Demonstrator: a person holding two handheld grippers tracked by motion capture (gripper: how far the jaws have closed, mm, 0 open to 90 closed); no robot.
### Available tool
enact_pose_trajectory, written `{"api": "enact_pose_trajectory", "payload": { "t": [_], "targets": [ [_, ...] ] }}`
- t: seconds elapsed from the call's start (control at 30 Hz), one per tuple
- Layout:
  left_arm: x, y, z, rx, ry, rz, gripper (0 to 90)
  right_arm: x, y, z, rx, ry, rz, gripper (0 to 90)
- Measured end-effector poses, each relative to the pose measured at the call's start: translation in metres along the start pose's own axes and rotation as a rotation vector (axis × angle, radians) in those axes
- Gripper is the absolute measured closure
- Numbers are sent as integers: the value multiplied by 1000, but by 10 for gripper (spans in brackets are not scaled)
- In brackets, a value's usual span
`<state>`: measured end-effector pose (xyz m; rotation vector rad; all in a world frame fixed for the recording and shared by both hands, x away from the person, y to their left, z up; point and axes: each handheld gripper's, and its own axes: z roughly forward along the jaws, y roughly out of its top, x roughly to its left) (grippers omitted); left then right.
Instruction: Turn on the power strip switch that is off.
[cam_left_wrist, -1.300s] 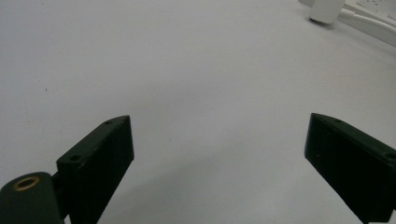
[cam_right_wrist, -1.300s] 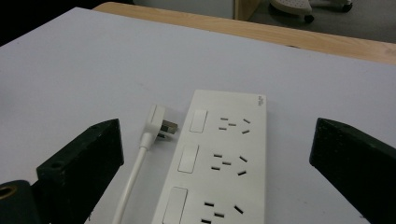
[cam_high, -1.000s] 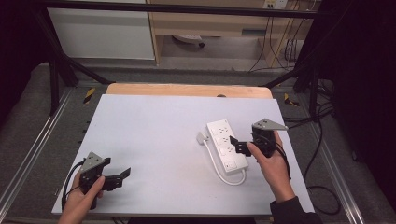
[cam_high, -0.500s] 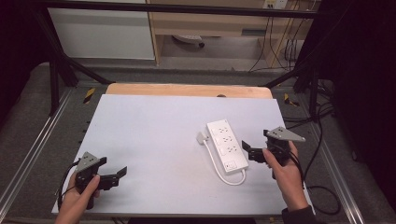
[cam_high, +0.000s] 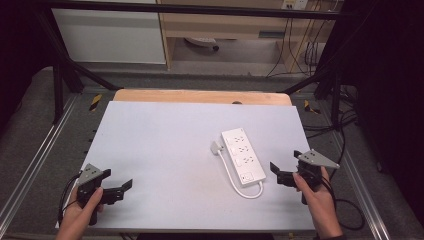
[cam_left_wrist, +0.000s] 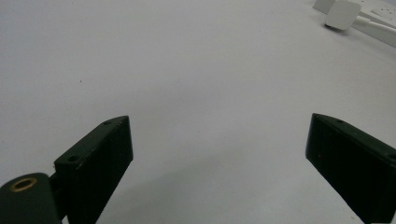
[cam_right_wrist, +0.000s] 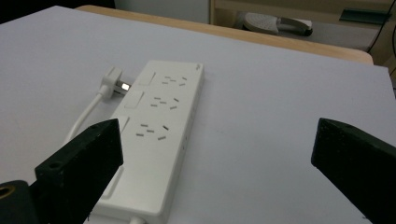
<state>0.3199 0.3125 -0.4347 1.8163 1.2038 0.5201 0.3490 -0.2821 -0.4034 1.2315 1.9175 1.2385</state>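
The left tool (cam_high: 117, 189) rests with jaws spread wide over bare white surface (cam_high: 165, 145), empty; its own view catches the plug (cam_left_wrist: 343, 14) far ahead to its right. The power strip (cam_high: 243, 156) lies just left of the right tool (cam_high: 278, 175), also wide and empty, whose view shows sockets and the plug's metal pins.
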Motion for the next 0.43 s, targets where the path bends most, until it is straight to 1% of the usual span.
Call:
{"api": "enact_pose_trajectory", "payload": {
  "t": [0.13, 0.17, 0.3, 0.43],
  "targets": [
    [1, 0, 0, 0, 2, -4, 74, -7, -17, 0, 12, -1, -3, 27],
    [1, 0, 0, 1, 2, -3, 73, -8, -22, 0, 16, -3, -10, 27],
    [0, 1, 1, 4, 0, 2, 74, -12, -37, -2, 58, -18, -33, 27],
    [0, 0, 1, 7, 1, 5, 74, -17, -46, -3, 107, -30, -39, 28]
  ]
}}
